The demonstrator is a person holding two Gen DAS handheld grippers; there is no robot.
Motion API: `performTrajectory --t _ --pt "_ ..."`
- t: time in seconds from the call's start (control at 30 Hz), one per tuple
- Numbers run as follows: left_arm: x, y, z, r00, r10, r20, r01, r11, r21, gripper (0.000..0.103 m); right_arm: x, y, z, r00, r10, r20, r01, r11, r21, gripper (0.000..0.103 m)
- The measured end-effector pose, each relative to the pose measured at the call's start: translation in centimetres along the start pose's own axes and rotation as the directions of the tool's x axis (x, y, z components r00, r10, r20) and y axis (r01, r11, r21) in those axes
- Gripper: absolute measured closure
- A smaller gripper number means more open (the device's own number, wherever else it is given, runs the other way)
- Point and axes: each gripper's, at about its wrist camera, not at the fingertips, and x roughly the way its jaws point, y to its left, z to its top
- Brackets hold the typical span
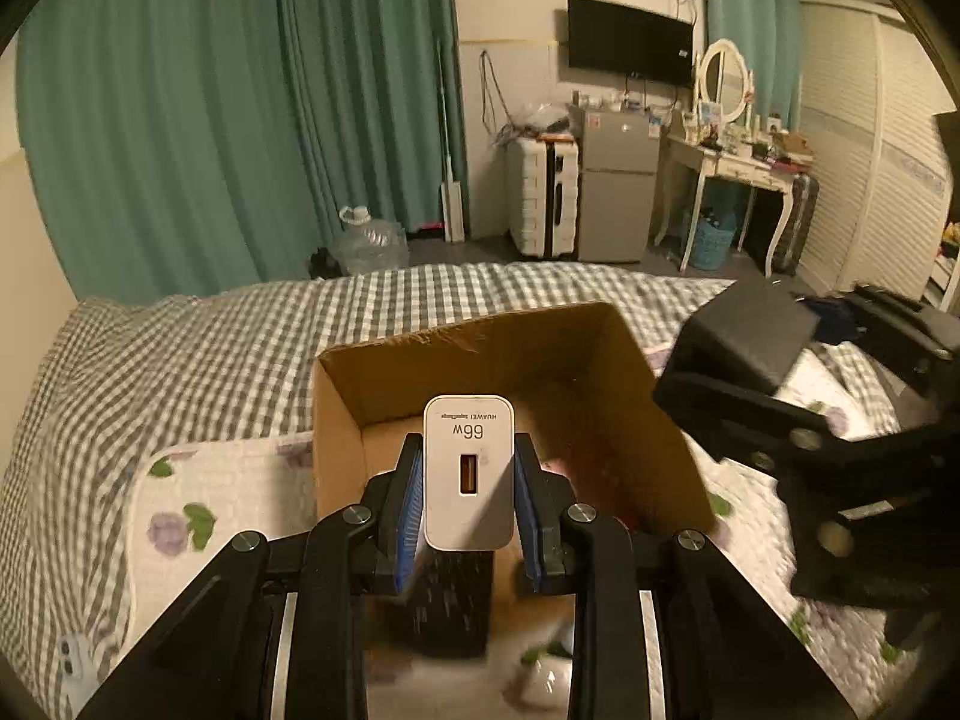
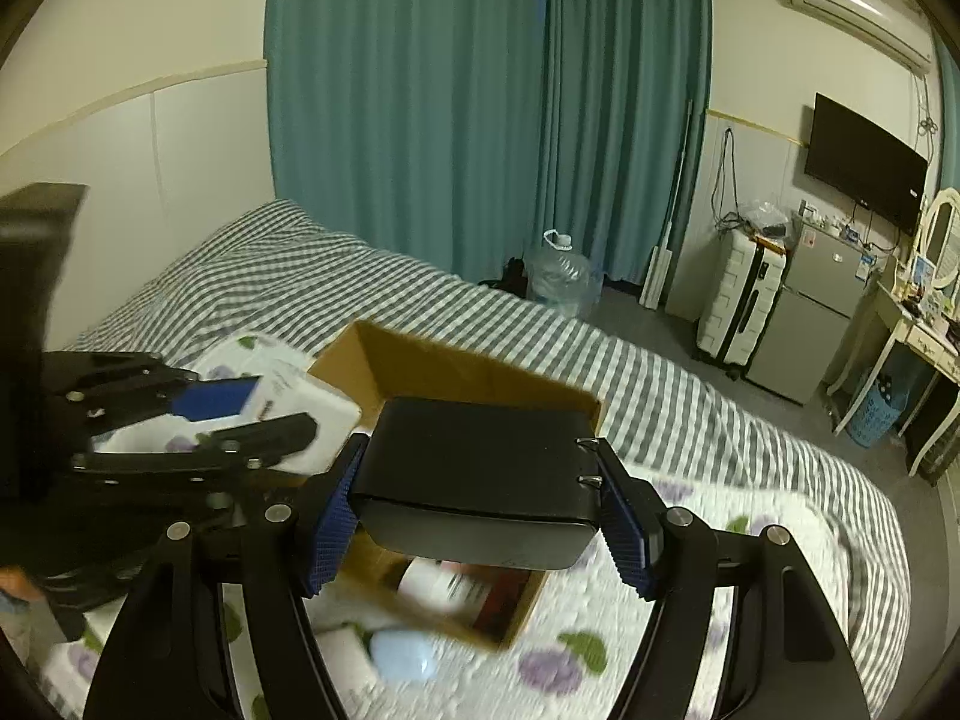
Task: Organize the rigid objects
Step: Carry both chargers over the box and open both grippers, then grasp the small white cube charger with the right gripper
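Observation:
My left gripper (image 1: 469, 498) is shut on a white 66W charger (image 1: 469, 474), held above the open cardboard box (image 1: 480, 354) on the bed. My right gripper (image 2: 480, 498) is shut on a black case (image 2: 480, 468), held over the same box (image 2: 456, 366). In the left wrist view the right gripper with the black case (image 1: 744, 336) hangs at the box's right side. In the right wrist view the left gripper with the white charger (image 2: 306, 414) is at the box's left. A white bottle (image 2: 444, 585) and a dark red item lie inside the box.
The box stands on a white floral mat (image 1: 198, 510) over a grey checked bedsheet (image 1: 198, 348). A pale blue object (image 2: 402, 654) lies on the mat beside the box. Green curtains, a water jug (image 2: 561, 276), suitcase, fridge and dressing table stand beyond the bed.

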Motion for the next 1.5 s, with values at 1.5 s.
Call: performTrajectory --t 1.5 --pt "-9.7 4.2 -9.1 0.991 0.130 0.029 -0.124 0.982 -0.139 0.042 -5.2 4.4 -6.5 1.000 -0.013 -0.015 0.013 1.000 -0.002 0.017"
